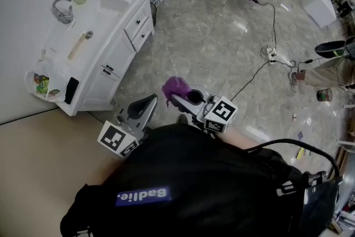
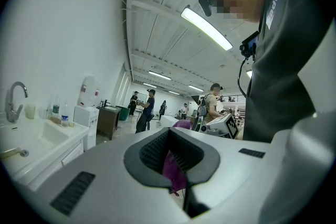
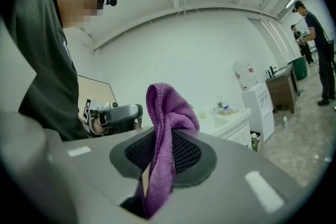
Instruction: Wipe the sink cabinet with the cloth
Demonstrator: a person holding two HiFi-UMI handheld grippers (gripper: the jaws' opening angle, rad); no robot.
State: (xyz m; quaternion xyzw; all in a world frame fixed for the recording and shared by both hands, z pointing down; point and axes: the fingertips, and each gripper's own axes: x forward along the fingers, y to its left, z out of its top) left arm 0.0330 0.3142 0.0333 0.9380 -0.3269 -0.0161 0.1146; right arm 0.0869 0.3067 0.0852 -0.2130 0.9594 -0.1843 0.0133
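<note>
- The right claw [image 3: 157, 162] is clamped on the purple cloth [image 3: 169, 107], which stands bunched above it and well apart from the sink cabinet [image 1: 119, 55]. It looks carried ready for wiping.
- The left claw [image 2: 173, 162] is closed, with a purple sliver in its seam. It sits nearer the cabinet and seems to be idle.

I see a purple terry cloth [image 3: 169, 113], soft and nubbly. It sits in the right gripper [image 3: 165, 147], which is matt grey plastic with ribbed black pads. The white sink cabinet [image 1: 119, 47] looks smooth and glossy, and the curved faucet [image 1: 62, 10] on it is shiny chrome. The grey stone floor [image 1: 222, 41] beside the cabinet is polished.
</note>
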